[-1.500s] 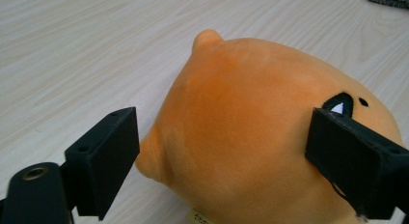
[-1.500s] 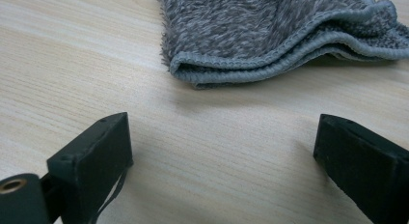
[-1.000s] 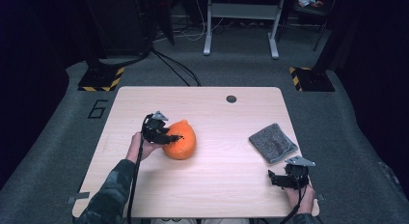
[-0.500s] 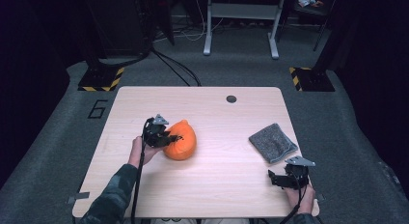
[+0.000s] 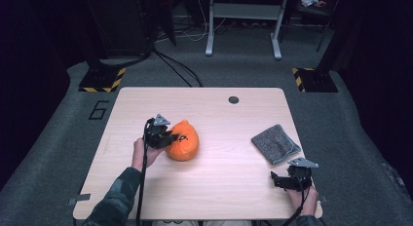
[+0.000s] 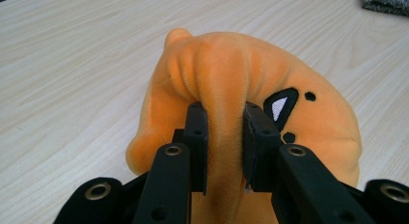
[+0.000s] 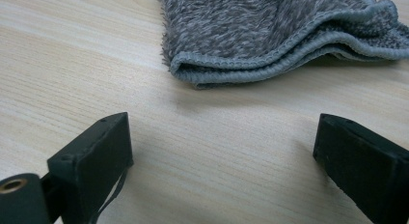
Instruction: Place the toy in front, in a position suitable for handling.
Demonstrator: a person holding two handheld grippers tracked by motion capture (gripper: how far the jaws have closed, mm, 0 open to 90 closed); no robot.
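An orange plush toy [image 5: 184, 141] with a black stitched face lies on the wooden table [image 5: 209, 114], left of centre. My left gripper [image 5: 168, 137] has just been closing its jaws and is shut on a pinched fold of the plush toy [image 6: 226, 74]; the pads [image 6: 197, 137] squeeze the fabric from both sides. My right gripper [image 5: 281, 181] rests near the table's front right corner. Its jaws stand wide apart with bare wood between them, short of a folded grey cloth [image 7: 275, 31].
The grey cloth [image 5: 275, 143] lies at the right side of the table. A small dark round hole [image 5: 234, 100] sits near the far edge. Beyond the table are dark carpet, a white stand's legs [image 5: 243, 31] and yellow-black striped bases [image 5: 102, 80].
The left gripper's jaws have closed onto the orange plush toy, pinching its fabric. The right gripper has stayed where it was.
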